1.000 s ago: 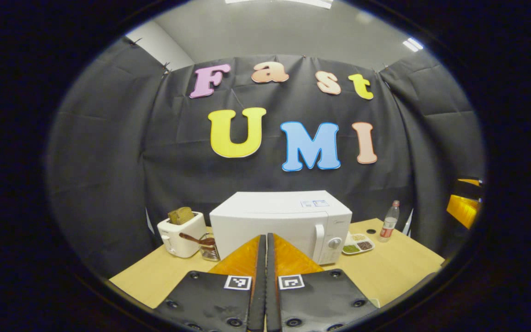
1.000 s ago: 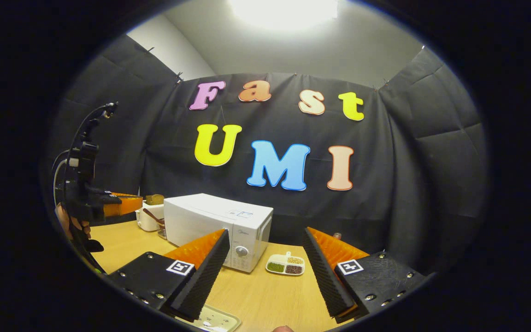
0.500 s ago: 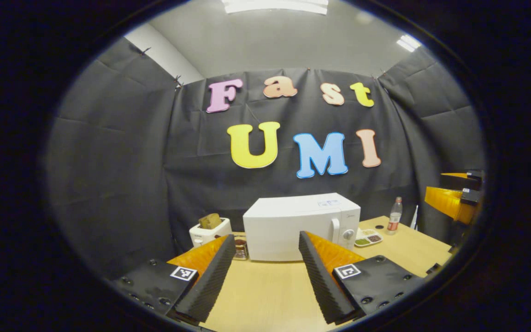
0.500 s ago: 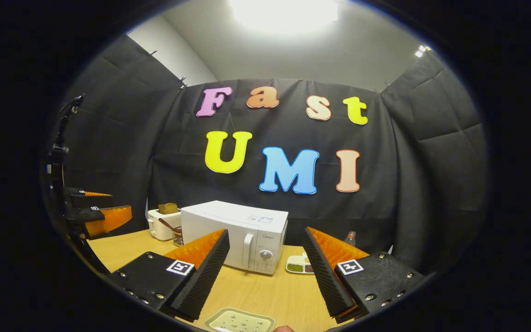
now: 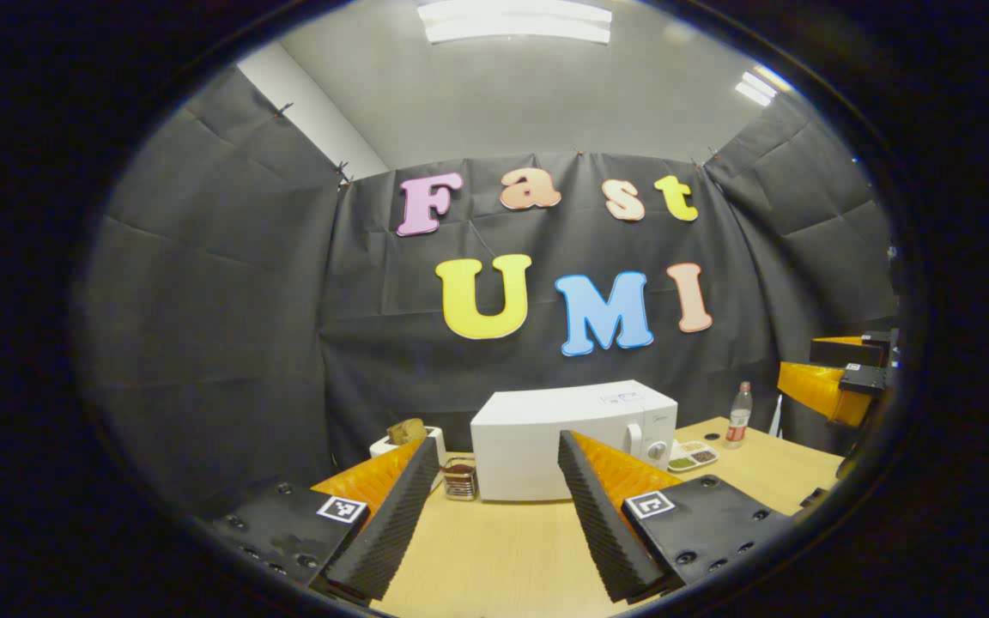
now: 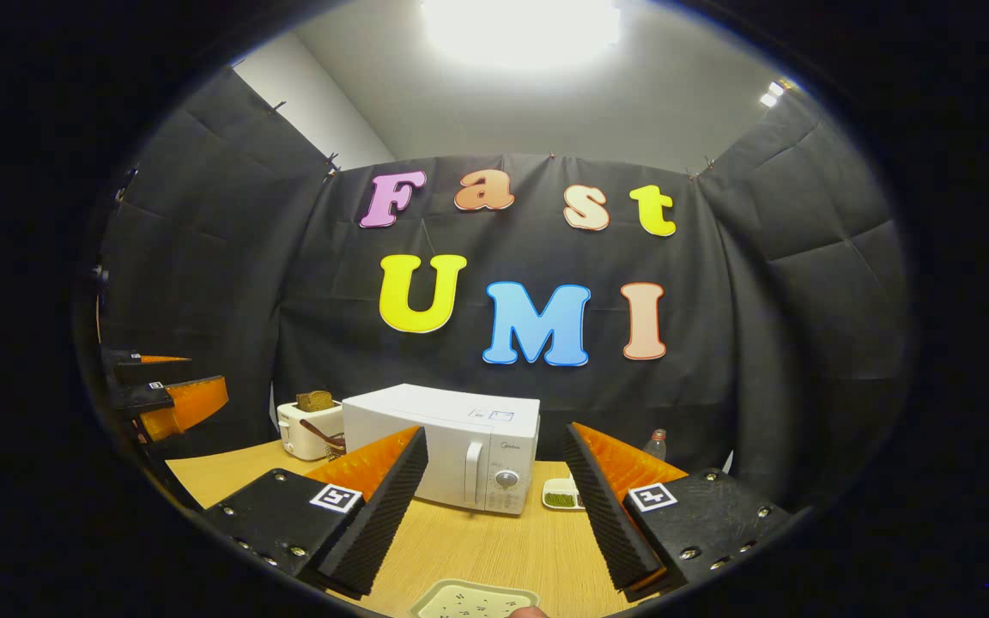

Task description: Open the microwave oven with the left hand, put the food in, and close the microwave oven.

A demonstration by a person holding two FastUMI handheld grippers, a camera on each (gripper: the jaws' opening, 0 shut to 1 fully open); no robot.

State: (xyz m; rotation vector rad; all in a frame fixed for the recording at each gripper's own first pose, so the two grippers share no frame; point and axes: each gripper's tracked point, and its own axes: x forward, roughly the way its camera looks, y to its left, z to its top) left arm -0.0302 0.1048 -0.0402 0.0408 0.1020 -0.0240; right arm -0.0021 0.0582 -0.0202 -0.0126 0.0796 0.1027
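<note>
One white box-shaped microwave oven [image 5: 573,439] stands shut toward the back of the pale wooden table [image 5: 494,558], straight ahead of the left gripper [image 5: 494,524] and well apart from it; its upright white door handle [image 5: 633,439] lies ahead and to the right of that gripper's line, long axis vertical. The left gripper is spread wide and holds nothing, as is the right gripper [image 6: 494,515], which sits above a pale green speckled tray [image 6: 473,601] at the near edge. Judging by both views, neither is clearly nearer. A small label [image 6: 492,415] on the oven's top is too small to read.
</note>
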